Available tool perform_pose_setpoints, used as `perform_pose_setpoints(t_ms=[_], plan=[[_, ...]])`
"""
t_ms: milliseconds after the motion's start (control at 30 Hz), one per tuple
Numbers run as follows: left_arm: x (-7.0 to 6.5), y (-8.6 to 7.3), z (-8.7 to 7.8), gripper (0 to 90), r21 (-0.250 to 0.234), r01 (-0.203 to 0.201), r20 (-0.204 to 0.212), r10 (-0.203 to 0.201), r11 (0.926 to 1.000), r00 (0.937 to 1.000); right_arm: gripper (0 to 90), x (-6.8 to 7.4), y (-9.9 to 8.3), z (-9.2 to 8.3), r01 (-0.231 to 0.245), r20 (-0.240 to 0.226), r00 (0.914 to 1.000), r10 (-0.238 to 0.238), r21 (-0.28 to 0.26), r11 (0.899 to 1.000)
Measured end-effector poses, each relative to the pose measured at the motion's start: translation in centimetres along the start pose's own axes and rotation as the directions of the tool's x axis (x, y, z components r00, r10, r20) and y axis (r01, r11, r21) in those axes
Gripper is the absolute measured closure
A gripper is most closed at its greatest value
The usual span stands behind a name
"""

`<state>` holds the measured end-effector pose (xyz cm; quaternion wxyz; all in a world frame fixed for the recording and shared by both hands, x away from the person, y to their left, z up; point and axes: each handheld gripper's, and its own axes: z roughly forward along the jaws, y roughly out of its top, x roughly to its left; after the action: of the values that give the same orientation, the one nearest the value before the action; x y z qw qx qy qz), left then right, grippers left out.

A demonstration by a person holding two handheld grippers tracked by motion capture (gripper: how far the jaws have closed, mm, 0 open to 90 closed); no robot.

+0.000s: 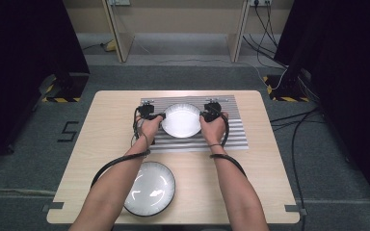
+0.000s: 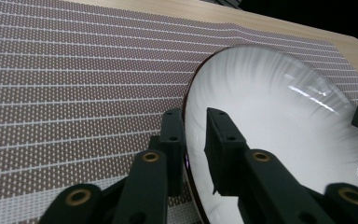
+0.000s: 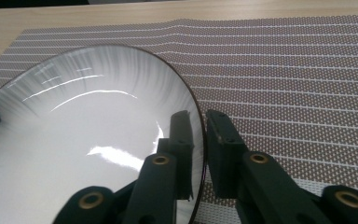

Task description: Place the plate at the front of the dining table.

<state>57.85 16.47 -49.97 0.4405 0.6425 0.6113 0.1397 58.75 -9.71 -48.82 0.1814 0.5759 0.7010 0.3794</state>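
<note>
A white plate with a thin dark rim lies over the striped placemat at the middle of the table. My left gripper is shut on its left rim, and my right gripper is shut on its right rim. In the left gripper view the rim of the plate runs between the jaws of the left gripper, one jaw inside the plate and one over the mat. The right gripper pinches the plate the same way. I cannot tell whether the plate rests on the mat or hangs just above it.
A second, larger plate with a dark rim sits near the table's front edge, partly under the left forearm. Bare wooden tabletop surrounds the mat. Dark stands and cables lie on the floor beyond the table.
</note>
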Motion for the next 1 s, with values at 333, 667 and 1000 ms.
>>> perform_pose_setpoints(t_ms=[333,667,1000], plan=[[-0.3,0.8,-0.8,69.6,-0.056,-0.032,0.004,0.032,0.9979,0.9995,70.1,-0.1,0.5,-0.9,0.027,0.02,0.9995,-0.026,-0.069,0.997],[-0.8,1.2,-1.6,52.5,-0.115,-0.041,0.04,0.046,0.9925,0.9982,62.0,-0.3,0.7,-2.0,0.031,0.02,0.9993,-0.03,-0.08,0.996],[-1.3,1.1,-2.6,37.8,-0.124,-0.055,0.047,0.061,0.9908,0.9971,56.5,-0.1,0.9,-3.4,0.031,-0.009,0.9995,-0.032,-0.102,0.994]])
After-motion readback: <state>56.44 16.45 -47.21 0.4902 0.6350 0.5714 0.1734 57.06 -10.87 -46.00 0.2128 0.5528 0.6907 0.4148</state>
